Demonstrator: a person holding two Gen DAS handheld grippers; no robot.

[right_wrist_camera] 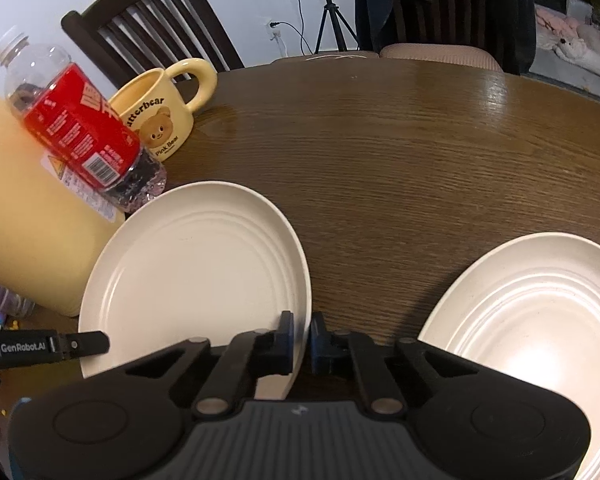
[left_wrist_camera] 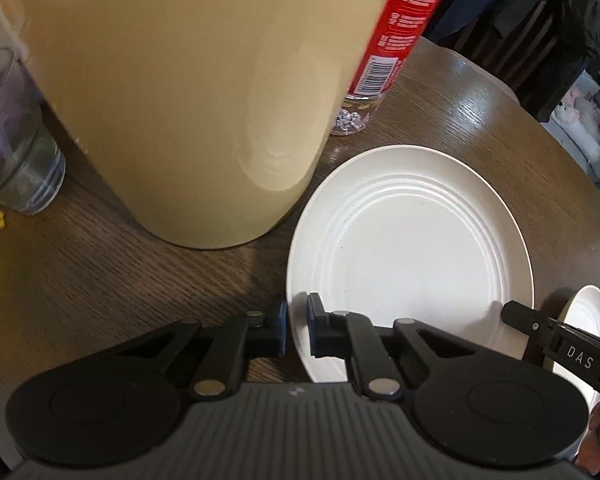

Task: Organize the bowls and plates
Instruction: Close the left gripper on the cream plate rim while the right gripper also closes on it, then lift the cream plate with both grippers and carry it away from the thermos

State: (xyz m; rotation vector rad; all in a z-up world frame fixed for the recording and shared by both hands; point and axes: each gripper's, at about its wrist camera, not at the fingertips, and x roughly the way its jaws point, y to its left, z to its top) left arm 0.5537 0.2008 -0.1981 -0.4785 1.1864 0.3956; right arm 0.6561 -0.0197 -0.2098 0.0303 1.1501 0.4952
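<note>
We see both tongs, left tongs [left_wrist_camera: 297, 326] and right tongs [right_wrist_camera: 301, 340], each gripping one plate [left_wrist_camera: 412, 248] rim, second plate [right_wrist_camera: 540, 344] cut off, tabletop [right_wrist_camera: 400, 152] beneath.

Each gripper [left_wrist_camera: 297, 330] [right_wrist_camera: 301, 340] is matte black with blue finger pads [left_wrist_camera: 313, 312], silver pivot screws [left_wrist_camera: 209, 387], and a ribbed grey body [right_wrist_camera: 300, 444]; white lettering [right_wrist_camera: 22, 347] marks the sides.
</note>
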